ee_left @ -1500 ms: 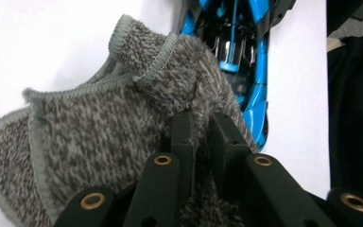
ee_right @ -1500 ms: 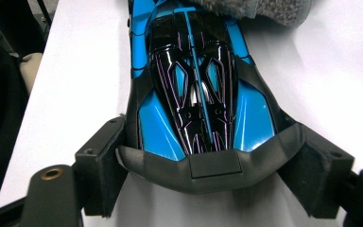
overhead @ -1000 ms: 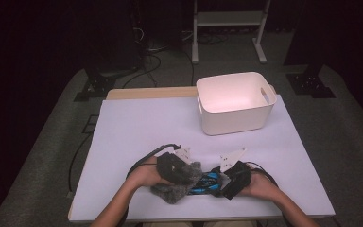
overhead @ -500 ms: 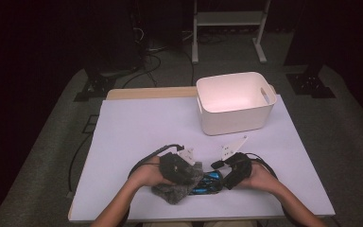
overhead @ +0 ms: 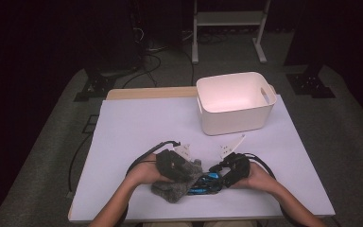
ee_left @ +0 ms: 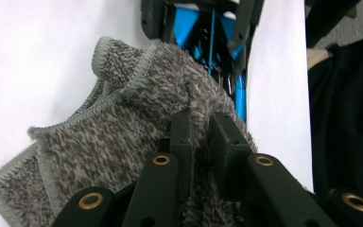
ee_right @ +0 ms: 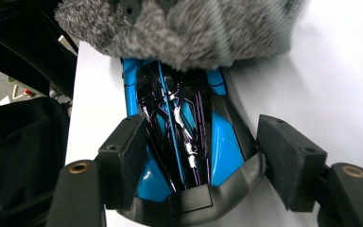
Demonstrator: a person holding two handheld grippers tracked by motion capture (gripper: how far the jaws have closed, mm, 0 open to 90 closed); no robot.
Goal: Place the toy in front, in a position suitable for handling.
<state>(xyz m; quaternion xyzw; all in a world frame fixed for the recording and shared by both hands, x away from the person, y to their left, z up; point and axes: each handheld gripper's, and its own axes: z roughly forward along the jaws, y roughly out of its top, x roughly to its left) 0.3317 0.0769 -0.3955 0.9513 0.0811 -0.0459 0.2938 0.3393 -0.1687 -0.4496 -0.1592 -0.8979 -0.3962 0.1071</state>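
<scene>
A fold of grey cloth is being pinched by the left hand-held gripper and the blue toy car is being straddled between the right hand-held gripper's parted jaws, seemingly for wiping at the tabletop's near edge, with the car's far end being hidden by cloth.

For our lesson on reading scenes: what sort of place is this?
Probably a recording studio or lab: a lone white-topped table amid dark surroundings, cables on grey carpet, and a metal stand behind.
</scene>
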